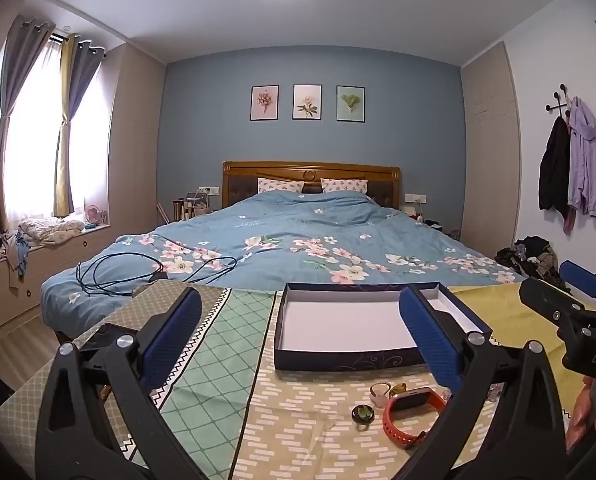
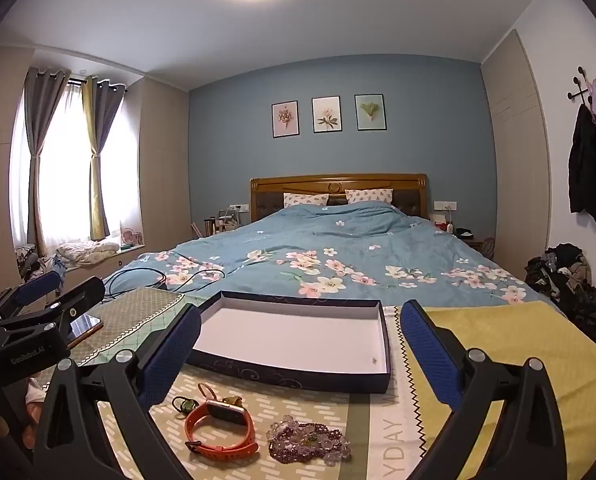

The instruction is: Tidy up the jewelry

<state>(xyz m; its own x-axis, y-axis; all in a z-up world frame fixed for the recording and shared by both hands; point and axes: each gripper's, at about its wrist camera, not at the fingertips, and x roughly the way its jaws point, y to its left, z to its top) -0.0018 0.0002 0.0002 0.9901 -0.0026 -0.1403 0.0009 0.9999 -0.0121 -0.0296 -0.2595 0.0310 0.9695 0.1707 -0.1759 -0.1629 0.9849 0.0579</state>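
An open dark blue box with a bare white bottom lies on a patterned cloth; it also shows in the right wrist view. In front of it lie an orange smartwatch, a green ring, a pink ring and a heap of purple bead bracelets. My left gripper is open and empty above the cloth, left of the jewelry. My right gripper is open and empty, above the jewelry.
The cloth lies at the foot of a bed with a blue floral duvet. A phone lies at the cloth's left. A black cable lies on the duvet. A yellow cloth section lies to the right.
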